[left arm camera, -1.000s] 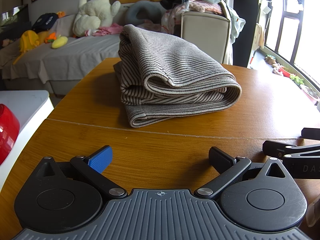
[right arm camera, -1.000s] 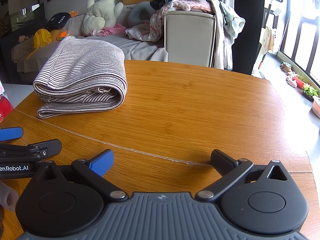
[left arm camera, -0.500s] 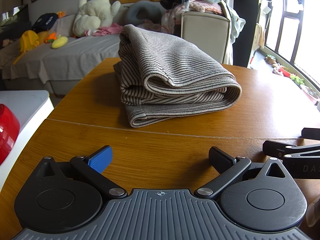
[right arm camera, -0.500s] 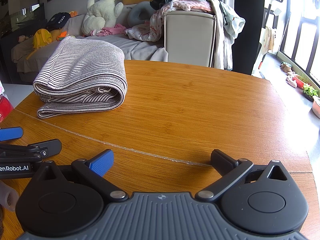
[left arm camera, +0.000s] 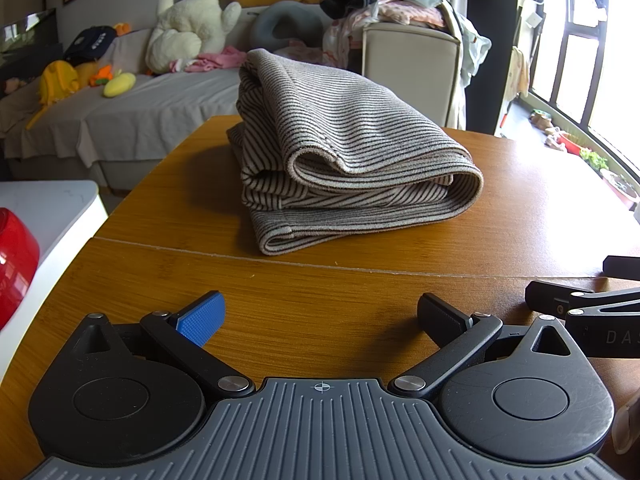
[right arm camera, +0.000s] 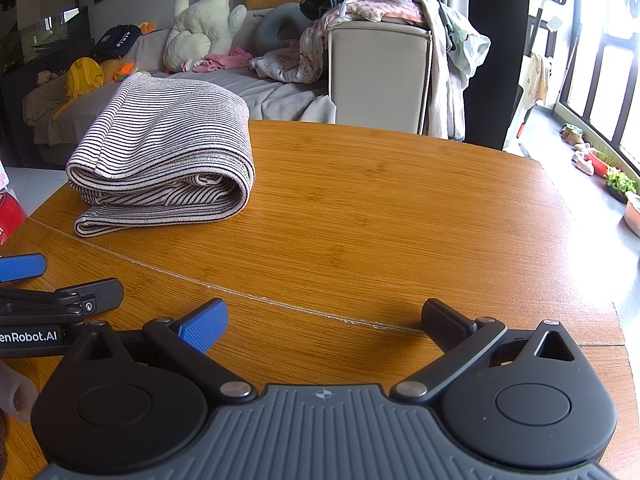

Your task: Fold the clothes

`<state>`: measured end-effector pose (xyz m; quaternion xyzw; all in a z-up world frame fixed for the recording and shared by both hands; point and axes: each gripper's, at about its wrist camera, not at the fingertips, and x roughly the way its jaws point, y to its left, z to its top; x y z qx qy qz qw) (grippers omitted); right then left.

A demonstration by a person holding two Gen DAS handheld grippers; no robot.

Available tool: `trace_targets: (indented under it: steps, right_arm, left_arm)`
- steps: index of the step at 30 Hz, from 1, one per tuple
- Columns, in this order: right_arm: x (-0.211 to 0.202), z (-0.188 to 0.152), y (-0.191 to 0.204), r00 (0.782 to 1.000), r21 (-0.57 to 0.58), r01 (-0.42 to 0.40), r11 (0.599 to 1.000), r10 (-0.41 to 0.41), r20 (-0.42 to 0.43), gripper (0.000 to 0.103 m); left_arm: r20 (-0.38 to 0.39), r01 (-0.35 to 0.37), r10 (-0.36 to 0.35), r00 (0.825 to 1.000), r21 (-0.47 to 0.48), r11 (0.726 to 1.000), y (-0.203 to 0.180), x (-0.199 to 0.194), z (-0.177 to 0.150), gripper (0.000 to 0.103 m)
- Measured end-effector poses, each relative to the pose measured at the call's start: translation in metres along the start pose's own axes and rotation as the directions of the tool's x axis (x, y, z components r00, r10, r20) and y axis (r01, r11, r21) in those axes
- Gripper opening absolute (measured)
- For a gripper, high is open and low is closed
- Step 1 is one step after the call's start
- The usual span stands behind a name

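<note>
A striped grey-and-dark garment [left arm camera: 344, 160] lies folded in a thick stack on the wooden table [left arm camera: 360, 288]; the right wrist view has it at the far left [right arm camera: 164, 160]. My left gripper [left arm camera: 320, 316] rests low near the table's front edge, a hand's length short of the stack, open with nothing between its fingers. My right gripper [right arm camera: 324, 320] sits beside it to the right, also open and empty, facing bare tabletop. Each gripper shows at the edge of the other's view: the right gripper [left arm camera: 576, 304] and the left gripper [right arm camera: 52, 288].
A white counter [left arm camera: 48, 216] with a red object [left arm camera: 12, 264] stands left of the table. Behind are a sofa with plush toys [left arm camera: 192, 20] and a chair heaped with loose clothes [right arm camera: 384, 4]. A seam crosses the tabletop [right arm camera: 280, 300].
</note>
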<state>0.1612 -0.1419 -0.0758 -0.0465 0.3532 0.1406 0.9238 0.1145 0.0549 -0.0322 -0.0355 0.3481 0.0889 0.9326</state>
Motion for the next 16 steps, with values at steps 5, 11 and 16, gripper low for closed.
trace_targets:
  steps: [5, 11, 16]
  right_arm:
    - [0.0, -0.0002, 0.0001, 1.0, -0.001, 0.001, 1.0, -0.001, 0.0, 0.103]
    - [-0.0004, -0.0003, -0.0003, 1.0, -0.001, 0.003, 1.0, -0.003, -0.001, 0.103]
    - [-0.0001, 0.0001, -0.0006, 1.0, -0.001, 0.004, 1.0, -0.004, -0.002, 0.103]
  left_arm:
    - [0.0, 0.0, 0.0, 1.0, 0.0, 1.0, -0.0001, -0.0001, -0.0001, 0.103]
    - [-0.001, 0.0, 0.0, 1.0, 0.001, 1.0, -0.0001, -0.0007, -0.0006, 0.103]
    - [0.001, 0.011, -0.011, 1.0, 0.0, 1.0, 0.0023, -0.0012, -0.0006, 0.103]
